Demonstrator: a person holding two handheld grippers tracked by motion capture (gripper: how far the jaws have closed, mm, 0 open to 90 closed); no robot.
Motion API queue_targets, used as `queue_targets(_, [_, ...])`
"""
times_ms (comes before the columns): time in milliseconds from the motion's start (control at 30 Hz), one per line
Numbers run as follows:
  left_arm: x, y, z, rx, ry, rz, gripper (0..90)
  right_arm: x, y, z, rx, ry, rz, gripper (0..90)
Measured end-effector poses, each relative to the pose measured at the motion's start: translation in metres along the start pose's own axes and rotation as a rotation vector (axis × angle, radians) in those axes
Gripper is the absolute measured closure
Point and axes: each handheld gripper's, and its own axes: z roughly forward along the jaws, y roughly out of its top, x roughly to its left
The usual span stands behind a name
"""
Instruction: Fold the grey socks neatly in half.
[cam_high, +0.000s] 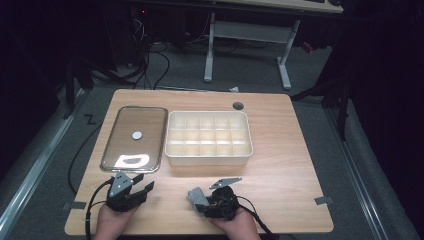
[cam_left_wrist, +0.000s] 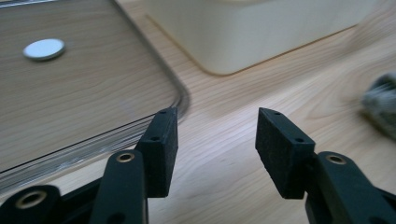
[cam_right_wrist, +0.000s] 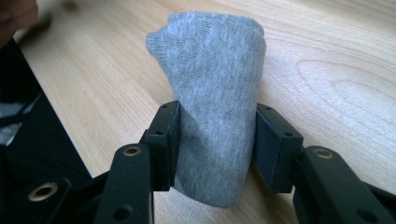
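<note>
Right gripper (cam_right_wrist: 217, 135) I have pinching a rolled grey sock (cam_right_wrist: 212, 112) near the table's (cam_high: 280, 165) front edge, gripped across its middle so the roll stays tight for the tray (cam_high: 208, 155). Soft knit, upright, snug. My left gripper (cam_left_wrist: 215, 140) hangs spread, empty, beside the clear lid (cam_high: 134, 137).

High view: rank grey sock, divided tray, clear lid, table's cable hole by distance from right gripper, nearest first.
From the right gripper:
1. Grey sock, between its jaws.
2. Divided tray, just beyond.
3. Clear lid, far left.
4. Cable hole, behind tray at far edge.
</note>
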Motion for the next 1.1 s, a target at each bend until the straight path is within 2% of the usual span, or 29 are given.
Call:
queue_targets(100, [0.003, -0.003, 0.004, 0.029, 0.057, 0.051, 47.9, 0.001, 0.005, 0.0, 0.041, 0.001, 0.0, 56.0])
queue_targets(200, [0.008, -0.004, 0.004, 0.031, 0.06, 0.03, 45.6, 0.001, 0.008, 0.0, 0.068, 0.016, -0.02, 62.8])
queue_targets(267, [0.009, -0.003, 0.003, 0.03, 0.063, 0.032, 45.1, 0.001, 0.009, -0.001, 0.071, 0.018, -0.051, 68.1])
queue_targets(367, [0.013, -0.004, 0.005, 0.037, 0.072, 0.035, 45.1, 0.004, 0.01, -0.002, 0.07, 0.011, -0.103, 69.9])
queue_targets(500, [0.019, -0.004, 0.005, 0.042, 0.066, 0.006, 45.5, 0.003, 0.014, -0.01, 0.032, -0.025, -0.121, 70.2])
queue_targets(567, [0.02, -0.004, 0.005, 0.038, 0.063, -0.001, 44.7, -0.002, 0.016, -0.017, 0.014, -0.05, -0.104, 70.2])
queue_targets(700, [0.017, -0.005, 0.005, 0.059, 0.085, 0.038, 42.7, -0.016, 0.017, -0.035, -0.012, -0.103, -0.082, 70.1])
queue_targets(833, [0.016, -0.005, 0.004, 0.066, 0.072, 0.04, 43.1, -0.027, 0.014, -0.048, -0.001, -0.149, -0.055, 69.8])
queue_targets(967, [0.013, -0.003, 0.003, 0.046, 0.107, 0.075, 43.7, -0.036, 0.01, -0.057, 0.015, -0.205, -0.015, 69.5])
queue_targets(1100, [0.012, -0.003, 0.004, 0.05, 0.095, 0.072, 43.7, -0.041, 0.007, -0.066, 0.018, -0.255, 0.01, 69.8])
